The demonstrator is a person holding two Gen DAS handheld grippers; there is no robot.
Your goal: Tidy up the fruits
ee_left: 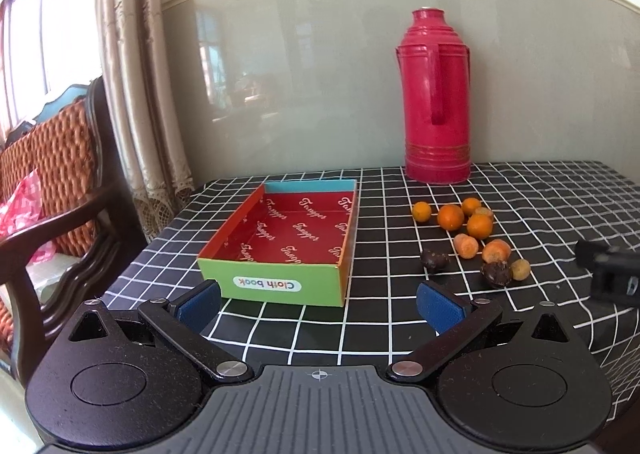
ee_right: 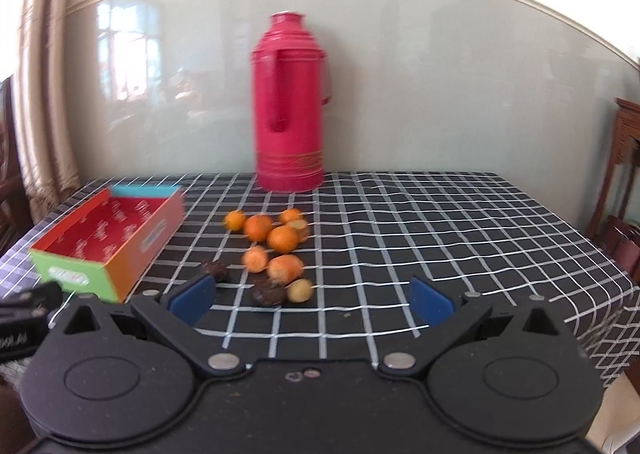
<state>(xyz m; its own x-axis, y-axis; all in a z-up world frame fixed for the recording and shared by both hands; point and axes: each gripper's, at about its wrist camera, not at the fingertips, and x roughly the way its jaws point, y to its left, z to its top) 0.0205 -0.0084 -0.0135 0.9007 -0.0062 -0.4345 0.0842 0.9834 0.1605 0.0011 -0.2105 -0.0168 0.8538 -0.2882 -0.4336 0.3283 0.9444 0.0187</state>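
Note:
A shallow cardboard box with a red printed inside and a green "Cloth book" front sits on the checked tablecloth; it also shows at the left of the right wrist view. To its right lies a cluster of small oranges, carrot pieces and dark round fruits. My left gripper is open and empty, just in front of the box. My right gripper is open and empty, just in front of the fruit.
A tall pink thermos stands at the back by the wall. A wooden chair with a woven back stands left of the table. The black-and-white tablecloth stretches to the right.

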